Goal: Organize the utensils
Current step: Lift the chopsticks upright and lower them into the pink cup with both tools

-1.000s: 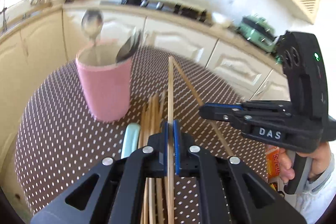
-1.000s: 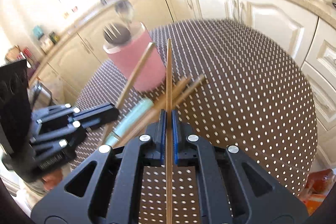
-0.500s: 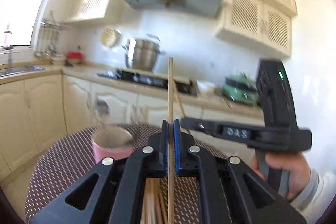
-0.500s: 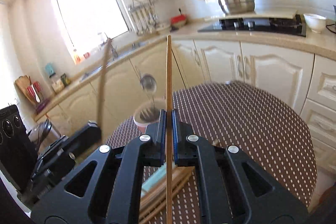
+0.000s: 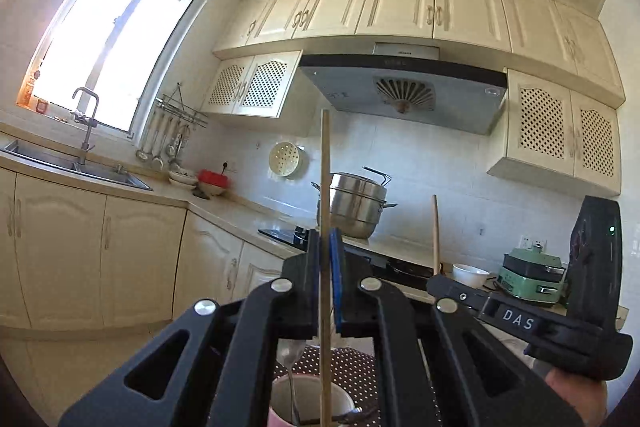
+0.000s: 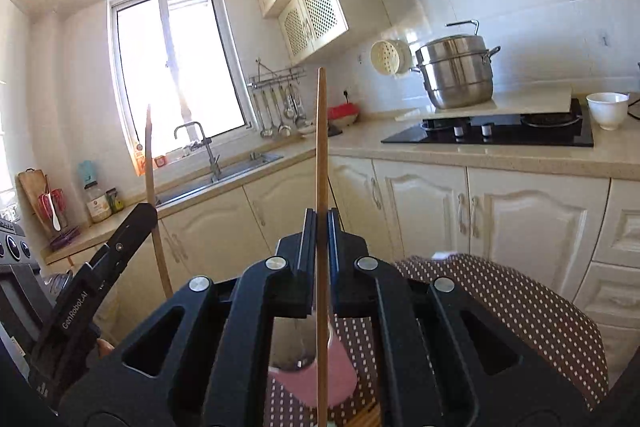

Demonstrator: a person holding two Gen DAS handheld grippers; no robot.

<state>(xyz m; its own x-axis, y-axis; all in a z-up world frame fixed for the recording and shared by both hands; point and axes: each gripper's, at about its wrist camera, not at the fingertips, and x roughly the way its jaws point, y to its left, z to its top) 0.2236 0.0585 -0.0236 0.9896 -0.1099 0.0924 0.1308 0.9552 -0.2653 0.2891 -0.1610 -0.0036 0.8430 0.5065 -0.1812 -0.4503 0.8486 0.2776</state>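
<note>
My left gripper pinching chopstick upright; my right gripper pinching second chopstick likewise. Both held vertical so lower ends can drop into pink cup near, below, spoon already inside.

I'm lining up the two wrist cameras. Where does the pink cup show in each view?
Left wrist view: the pink cup sits at the bottom edge, just left of centre, behind the left gripper, with a spoon standing in it.
Right wrist view: the cup is at bottom centre, behind the right gripper.
Shared landmark: the steel steamer pot on the stove.
</note>
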